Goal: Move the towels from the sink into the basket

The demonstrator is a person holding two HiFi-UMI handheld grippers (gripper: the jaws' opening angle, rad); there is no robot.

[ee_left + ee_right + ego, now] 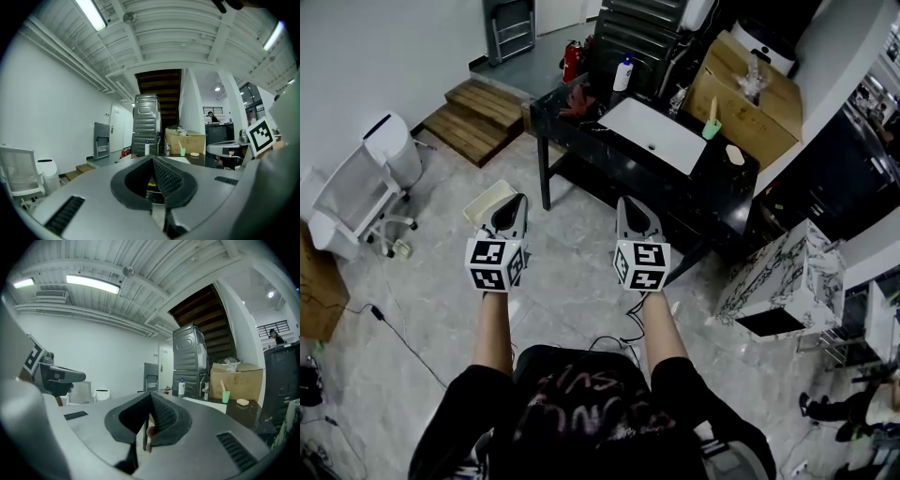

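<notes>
Left gripper (516,201) and right gripper (629,203), ribbed jaws closed on nothing, extend forward side by side. A rectangular white sink (652,134) in a glossy black counter (717,186) lies at 12 o'clock.

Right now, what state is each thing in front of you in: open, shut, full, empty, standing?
left gripper: jaws shut, nothing held.
right gripper: jaws shut, nothing held.
sink: no towel shows in it, drain bare.
basket: on the floor, partly hidden by the left gripper, looks empty.
bottle: upright, cap on.
green cup: upright, a stick stands in it.
</notes>
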